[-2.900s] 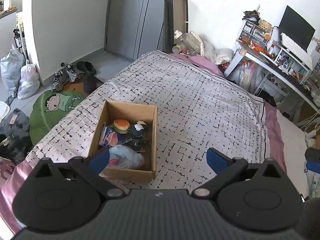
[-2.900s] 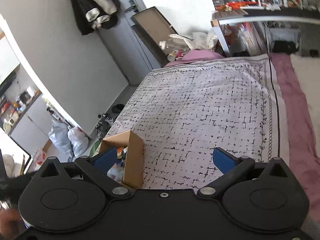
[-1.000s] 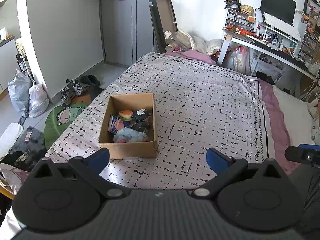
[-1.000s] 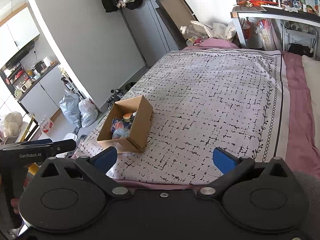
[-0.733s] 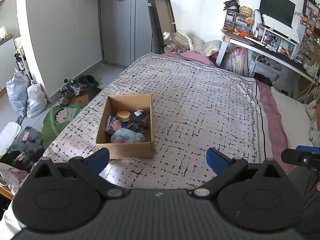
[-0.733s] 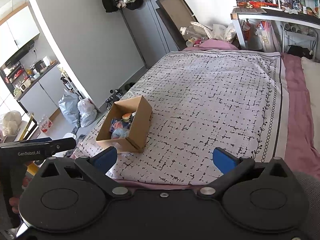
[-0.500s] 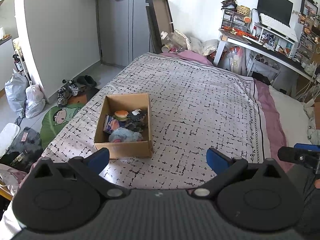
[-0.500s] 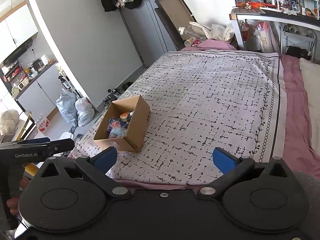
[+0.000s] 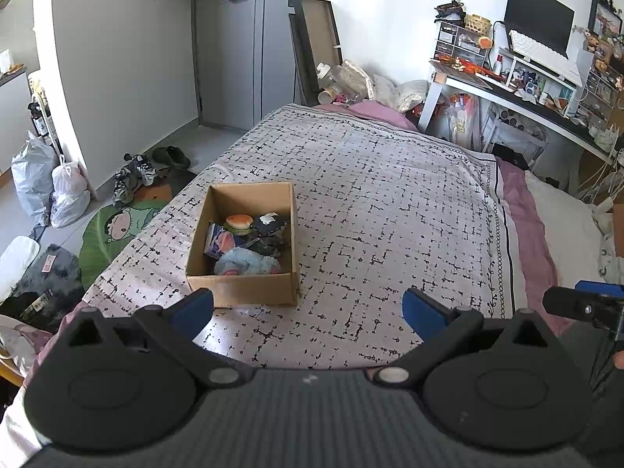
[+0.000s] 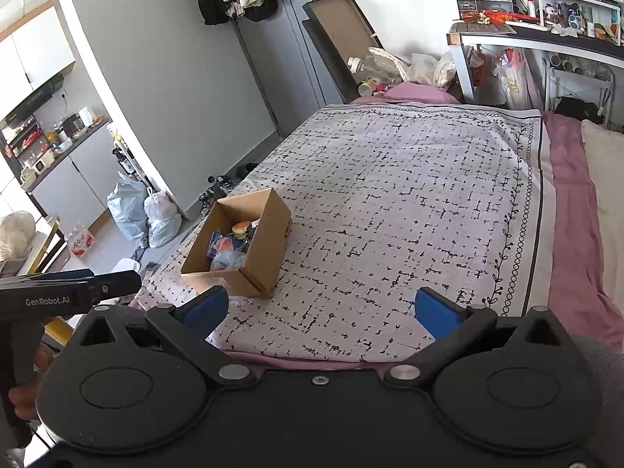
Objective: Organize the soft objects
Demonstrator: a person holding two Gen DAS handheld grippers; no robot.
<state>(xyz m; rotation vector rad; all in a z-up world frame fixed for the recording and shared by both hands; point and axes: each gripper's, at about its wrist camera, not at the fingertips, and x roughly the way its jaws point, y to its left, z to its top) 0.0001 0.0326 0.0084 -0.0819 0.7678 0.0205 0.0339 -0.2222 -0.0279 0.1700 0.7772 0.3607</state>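
From the left wrist, the left gripper (image 9: 308, 310) gaped wide and empty above the bed (image 9: 390, 202). A cardboard box (image 9: 241, 288) of soft toys (image 9: 245, 263) sat near its left fingertip.

From the right wrist, the right gripper (image 10: 319, 310) also hung wide, empty; only here a kitchen counter (image 10: 58, 148) showed.

patterned bedspread (image 9: 382, 202), desk (image 9: 518, 97), shoes (image 9: 132, 175)
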